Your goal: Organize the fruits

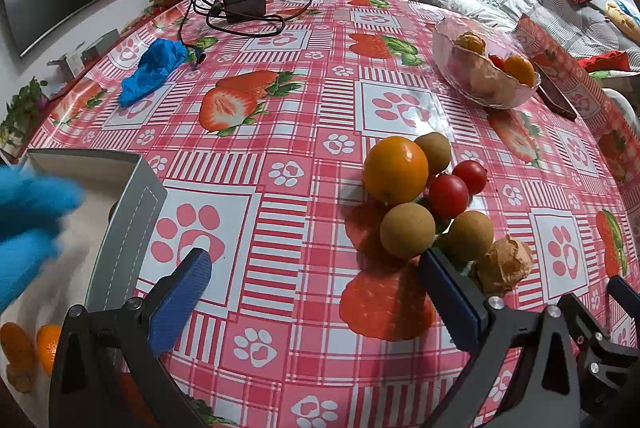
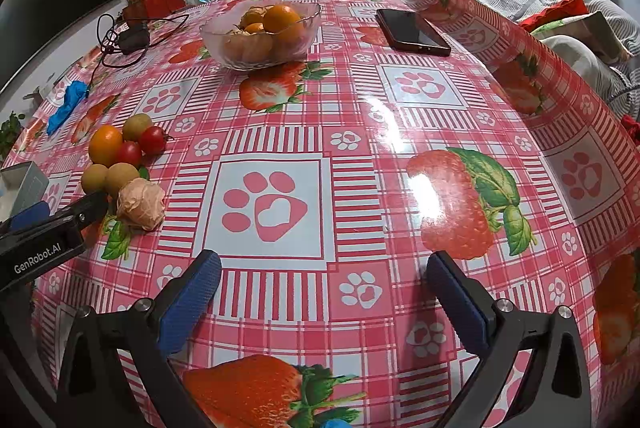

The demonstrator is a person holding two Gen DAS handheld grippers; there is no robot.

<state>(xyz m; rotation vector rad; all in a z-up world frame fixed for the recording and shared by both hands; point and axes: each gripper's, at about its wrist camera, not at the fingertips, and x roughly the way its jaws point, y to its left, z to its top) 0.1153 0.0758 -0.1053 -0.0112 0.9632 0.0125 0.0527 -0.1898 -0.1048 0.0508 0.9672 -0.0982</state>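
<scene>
In the left wrist view a cluster of fruit lies on the strawberry-print tablecloth (image 1: 280, 132): an orange (image 1: 396, 170), two cherry tomatoes (image 1: 448, 196), three brown longans (image 1: 407, 230) and a papery husked fruit (image 1: 506, 264). My left gripper (image 1: 316, 268) is open wide just short of the cluster, its right fingertip beside the nearest longans, nothing between the pads. At far left a grey box (image 1: 132, 212) holds oranges (image 1: 16, 348). In the right wrist view my right gripper (image 2: 320, 276) stands open over bare cloth, with the same cluster (image 2: 106, 146) off to its left.
A glass bowl (image 2: 260, 28) with oranges and husked fruit stands further back, a dark phone (image 2: 412, 32) to its right. A blue-gloved hand (image 1: 28, 220) hovers over the grey box. A crumpled blue glove (image 1: 154, 70) and a charger with cable (image 1: 244, 6) lie far left.
</scene>
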